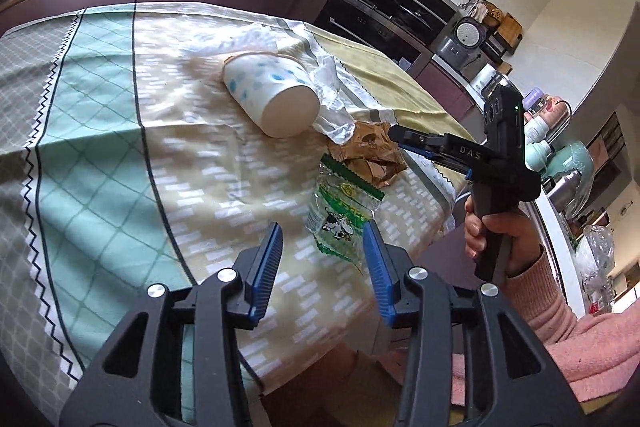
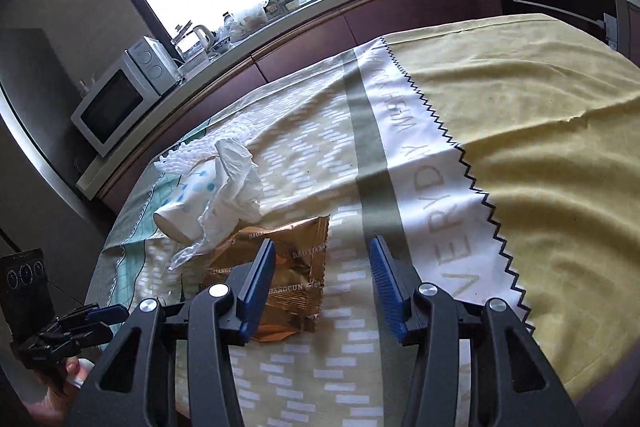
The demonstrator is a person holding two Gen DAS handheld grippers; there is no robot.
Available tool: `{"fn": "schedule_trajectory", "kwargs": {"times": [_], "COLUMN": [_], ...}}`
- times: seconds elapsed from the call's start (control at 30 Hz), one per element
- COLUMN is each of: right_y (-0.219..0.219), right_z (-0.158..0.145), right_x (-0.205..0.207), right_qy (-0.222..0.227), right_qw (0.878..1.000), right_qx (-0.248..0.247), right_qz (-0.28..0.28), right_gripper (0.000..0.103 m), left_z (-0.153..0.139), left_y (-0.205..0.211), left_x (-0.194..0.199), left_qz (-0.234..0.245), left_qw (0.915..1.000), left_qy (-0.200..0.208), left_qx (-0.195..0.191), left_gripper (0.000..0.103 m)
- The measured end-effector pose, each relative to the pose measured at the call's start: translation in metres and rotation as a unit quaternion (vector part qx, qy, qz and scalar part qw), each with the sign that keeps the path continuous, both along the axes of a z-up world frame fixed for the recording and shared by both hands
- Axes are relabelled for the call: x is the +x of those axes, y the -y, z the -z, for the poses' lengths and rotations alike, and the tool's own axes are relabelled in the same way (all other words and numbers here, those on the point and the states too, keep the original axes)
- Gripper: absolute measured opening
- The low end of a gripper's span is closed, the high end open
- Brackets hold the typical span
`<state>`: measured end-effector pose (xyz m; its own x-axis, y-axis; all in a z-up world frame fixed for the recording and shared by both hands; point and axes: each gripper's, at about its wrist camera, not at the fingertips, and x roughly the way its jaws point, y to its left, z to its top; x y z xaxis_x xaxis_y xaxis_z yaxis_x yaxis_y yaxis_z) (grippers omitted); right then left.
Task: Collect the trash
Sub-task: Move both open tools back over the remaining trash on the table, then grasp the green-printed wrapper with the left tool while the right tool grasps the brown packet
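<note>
1. The left gripper [image 1: 322, 247] has black frames and ribbed blue pads; its jaws are spread with nothing between them, hovering over the cloth-covered surface [image 1: 100, 147].
2. In the left wrist view, just beyond the jaws at 12 o'clock lies a clear crinkled plastic wrapper with green zigzag edges and a cow print [image 1: 340, 215], its near end between the pad tips.
3. Past it, at 1 o'clock, sits a creased brown foil snack wrapper [image 1: 368, 155]. The right gripper [image 1: 394, 135], seen side-on from here, points its tip at this wrapper's far edge.
4. In the right wrist view, the right gripper [image 2: 322, 277] has its jaws spread and empty. The brown foil snack wrapper [image 2: 296, 267] lies flat by the left pad at 10 o'clock, partly hidden behind it.
5. Farther, at 11 o'clock, a crumpled white tissue [image 2: 236, 195] rests against a white paper cup with blue dots [image 2: 188, 203], which lies on its side, base toward the camera.
6. The cloth is patterned in green check, cream dashes and plain yellow.
</note>
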<state>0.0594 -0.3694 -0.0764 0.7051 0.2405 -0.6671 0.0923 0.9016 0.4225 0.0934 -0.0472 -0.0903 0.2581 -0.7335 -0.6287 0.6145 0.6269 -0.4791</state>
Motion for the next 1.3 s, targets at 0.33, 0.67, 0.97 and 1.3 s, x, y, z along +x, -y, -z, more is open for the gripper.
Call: {"fn": "schedule_trajectory", "kwargs": {"times": [0.33, 0.67, 0.97, 1.3], "right_y": [-0.008, -0.005, 0.000, -0.007], "right_z": [0.004, 0.002, -0.015, -0.059], "right_x": [0.004, -0.007, -0.025, -0.044], "right_qy": [0.007, 0.014, 0.036, 0.083], "right_qw": [0.999, 0.998, 0.998, 0.996], "right_qx": [0.027, 0.045, 0.043, 0.018], "right_qz": [-0.035, -0.037, -0.030, -0.040], "right_gripper": [0.046, 0.007, 0.003, 0.002], "left_z": [0.014, 0.020, 0.017, 0.003], "left_y": [0.011, 0.025, 0.024, -0.008], "left_x": [0.008, 0.014, 0.015, 0.013], "left_qz": [-0.004, 0.009, 0.014, -0.009], "left_qw": [0.9995, 0.9988, 0.9991, 0.9995], "left_qy": [-0.030, -0.049, -0.038, -0.014], "left_qx": [0.008, 0.002, -0.011, -0.028], "left_gripper": [0.043, 0.022, 0.017, 0.017]}}
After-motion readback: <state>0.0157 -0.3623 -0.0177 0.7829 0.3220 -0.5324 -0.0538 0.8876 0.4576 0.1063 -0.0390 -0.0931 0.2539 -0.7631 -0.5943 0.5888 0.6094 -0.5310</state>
